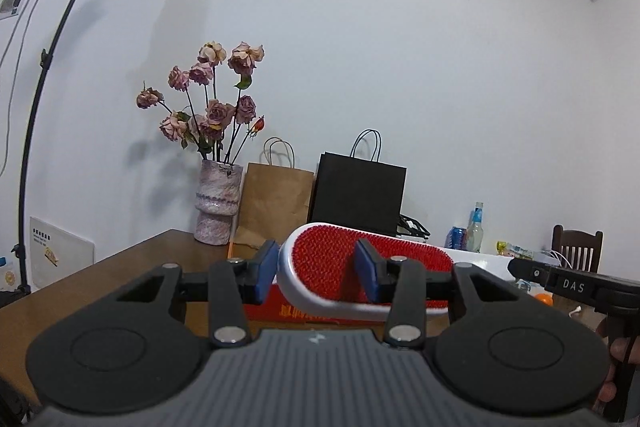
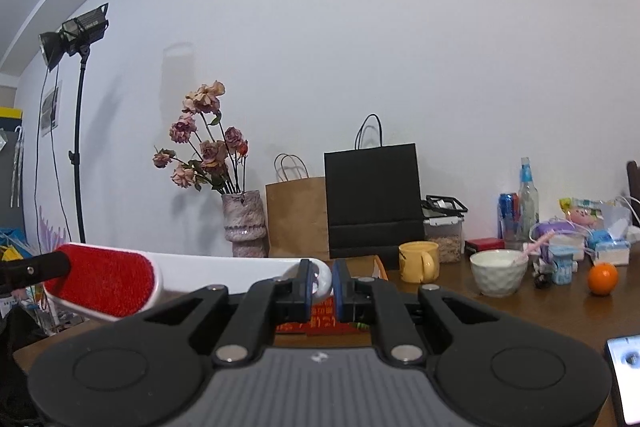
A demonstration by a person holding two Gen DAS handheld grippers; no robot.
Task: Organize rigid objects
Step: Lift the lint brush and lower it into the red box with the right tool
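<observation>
A white lint brush with a red pad (image 1: 340, 263) is held in the air above the wooden table (image 1: 132, 267). My left gripper (image 1: 318, 267) is shut on its red head end. My right gripper (image 2: 321, 281) is shut on the white handle end (image 2: 322, 277). In the right wrist view the brush (image 2: 108, 277) stretches left, and the left gripper's black finger (image 2: 36, 269) shows at its red end. In the left wrist view the right gripper's body (image 1: 580, 285) shows at the far right.
A red box (image 1: 320, 307) lies on the table under the brush. A vase of dried roses (image 2: 244, 223), a brown bag (image 2: 296, 217) and a black bag (image 2: 374, 201) stand at the wall. A yellow mug (image 2: 418, 261), white bowl (image 2: 498, 273), orange (image 2: 602, 279), bottles and a phone (image 2: 626, 379) sit right.
</observation>
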